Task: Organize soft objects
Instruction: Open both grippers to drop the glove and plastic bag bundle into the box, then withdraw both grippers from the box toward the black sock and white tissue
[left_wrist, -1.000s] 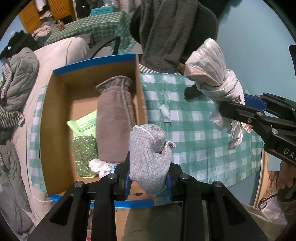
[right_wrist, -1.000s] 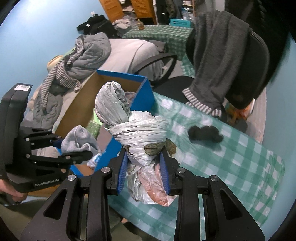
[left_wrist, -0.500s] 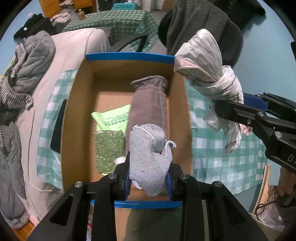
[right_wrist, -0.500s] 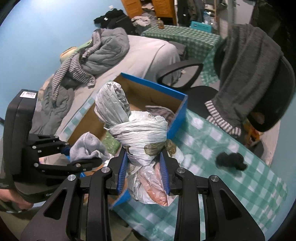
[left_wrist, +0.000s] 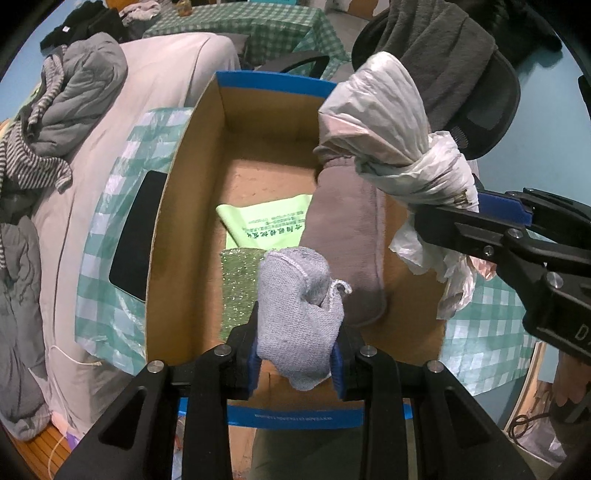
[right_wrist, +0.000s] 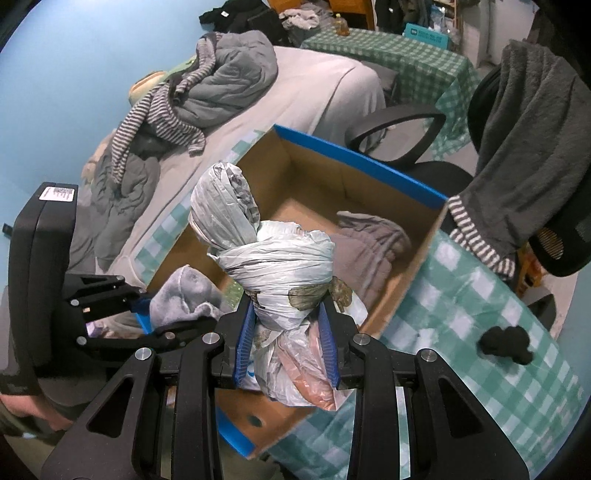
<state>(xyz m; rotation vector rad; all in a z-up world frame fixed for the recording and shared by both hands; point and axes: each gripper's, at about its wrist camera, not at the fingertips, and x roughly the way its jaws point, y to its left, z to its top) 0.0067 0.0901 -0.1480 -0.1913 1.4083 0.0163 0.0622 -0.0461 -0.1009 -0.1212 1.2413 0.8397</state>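
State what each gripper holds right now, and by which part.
Left gripper pinches the grey knitted cloth by its lower end. Right gripper clamps the knotted plastic bag bundle just below the wrapped knot, loose ends hanging beneath.

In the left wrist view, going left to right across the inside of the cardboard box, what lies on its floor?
Bare cardboard floor along the left wall of the cardboard box → sparkly green pad, with the light green printed bag beyond it → folded mauve-grey towel against the right wall.
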